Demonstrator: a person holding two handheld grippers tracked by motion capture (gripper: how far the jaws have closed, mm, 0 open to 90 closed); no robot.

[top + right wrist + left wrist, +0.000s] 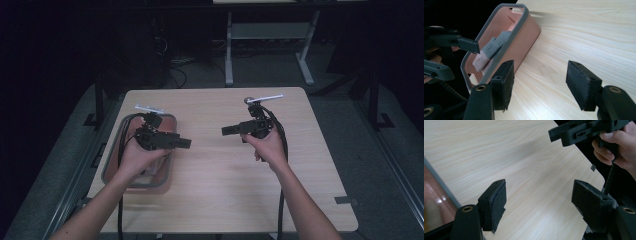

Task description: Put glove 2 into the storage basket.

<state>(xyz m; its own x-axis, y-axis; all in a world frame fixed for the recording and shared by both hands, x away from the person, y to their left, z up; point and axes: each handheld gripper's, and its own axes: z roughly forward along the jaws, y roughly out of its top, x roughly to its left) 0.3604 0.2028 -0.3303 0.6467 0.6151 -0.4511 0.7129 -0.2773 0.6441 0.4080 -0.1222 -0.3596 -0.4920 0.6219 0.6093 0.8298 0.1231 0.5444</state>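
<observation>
Nothing has been picked up yet. On the near left of the table the pink basket holds folded cloths, untouched as far as I can see. The left gripper hovers just over it, jaws wide and empty. Further right, the right gripper is also wide, empty, facing the basket.
</observation>
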